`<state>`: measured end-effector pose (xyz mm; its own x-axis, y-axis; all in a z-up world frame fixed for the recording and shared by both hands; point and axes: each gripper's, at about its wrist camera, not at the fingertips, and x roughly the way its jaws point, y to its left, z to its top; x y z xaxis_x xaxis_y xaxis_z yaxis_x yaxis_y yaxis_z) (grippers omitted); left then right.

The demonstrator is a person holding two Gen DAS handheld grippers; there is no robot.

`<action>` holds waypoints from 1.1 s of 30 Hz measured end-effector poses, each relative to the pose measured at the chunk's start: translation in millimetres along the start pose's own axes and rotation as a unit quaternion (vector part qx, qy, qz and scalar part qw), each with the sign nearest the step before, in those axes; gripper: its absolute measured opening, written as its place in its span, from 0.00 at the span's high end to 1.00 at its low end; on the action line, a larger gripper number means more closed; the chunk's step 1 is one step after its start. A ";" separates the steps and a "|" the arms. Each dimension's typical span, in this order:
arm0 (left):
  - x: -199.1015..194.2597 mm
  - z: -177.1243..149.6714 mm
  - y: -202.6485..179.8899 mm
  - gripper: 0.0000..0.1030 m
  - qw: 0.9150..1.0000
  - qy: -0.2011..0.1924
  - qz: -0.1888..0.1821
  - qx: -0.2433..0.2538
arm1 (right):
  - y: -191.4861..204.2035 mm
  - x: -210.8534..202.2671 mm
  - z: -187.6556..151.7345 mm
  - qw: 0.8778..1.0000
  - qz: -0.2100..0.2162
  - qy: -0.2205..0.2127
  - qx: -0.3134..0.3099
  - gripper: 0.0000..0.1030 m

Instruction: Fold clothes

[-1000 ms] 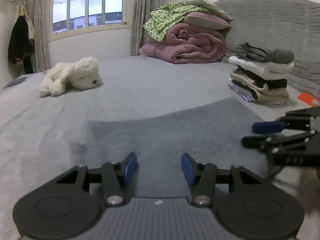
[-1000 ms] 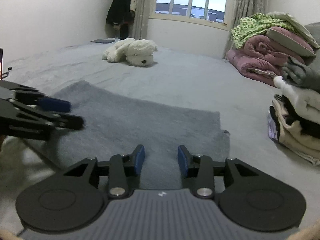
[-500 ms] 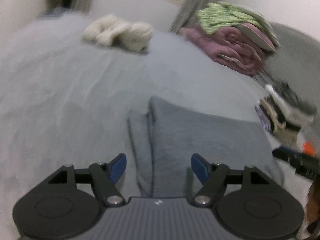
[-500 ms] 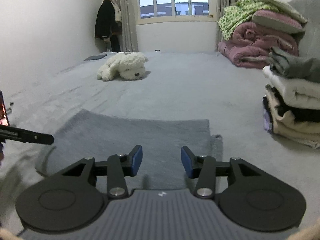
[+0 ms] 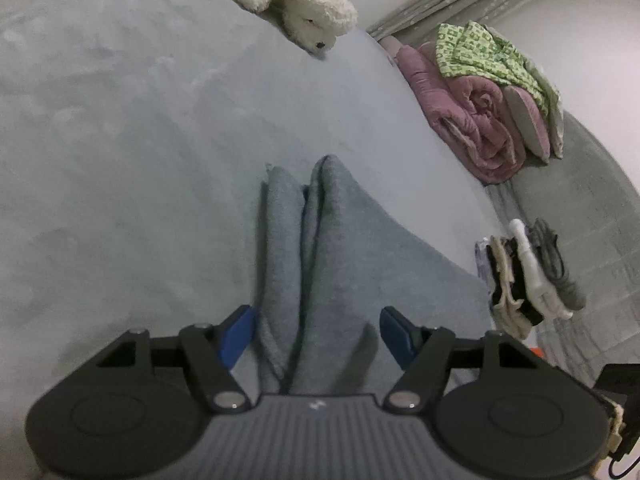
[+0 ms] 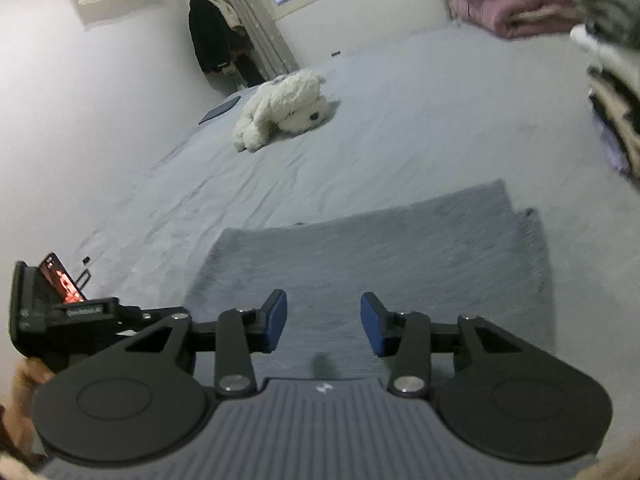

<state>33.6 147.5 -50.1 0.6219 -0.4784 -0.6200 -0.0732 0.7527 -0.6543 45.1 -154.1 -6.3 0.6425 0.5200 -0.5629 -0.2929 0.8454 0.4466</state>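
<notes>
A grey folded garment [image 5: 344, 264] lies flat on the grey bed; it also shows in the right wrist view [image 6: 392, 256]. My left gripper [image 5: 316, 334] is open and empty, its blue-padded fingers straddling the garment's near end with its folded edges. My right gripper [image 6: 323, 322] is open and empty just above the garment's near edge. The back of the left gripper [image 6: 60, 312] shows at the left of the right wrist view. A stack of folded clothes [image 5: 528, 276] stands to the right of the garment.
A white plush dog [image 5: 292, 16] lies farther up the bed, also in the right wrist view [image 6: 284, 108]. Pink and green quilts [image 5: 488, 100] are piled at the headboard. A dark coat [image 6: 218, 44] hangs by the curtain.
Both grippers swung: the left tilted down over the garment's left end and opened wider. The right turned left and moved lower toward the garment's near edge.
</notes>
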 end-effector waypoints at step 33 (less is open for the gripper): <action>15.1 -9.8 -121.8 0.79 0.992 -0.037 -0.071 0.099 | -78.0 -20.9 2.2 0.957 0.102 0.020 0.270 0.48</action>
<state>44.3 44.1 15.9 0.6707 -0.5577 -0.4890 0.1696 0.7571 -0.6309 56.1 -231.2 -27.8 0.5808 0.6804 -0.4470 0.0060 0.5455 0.8381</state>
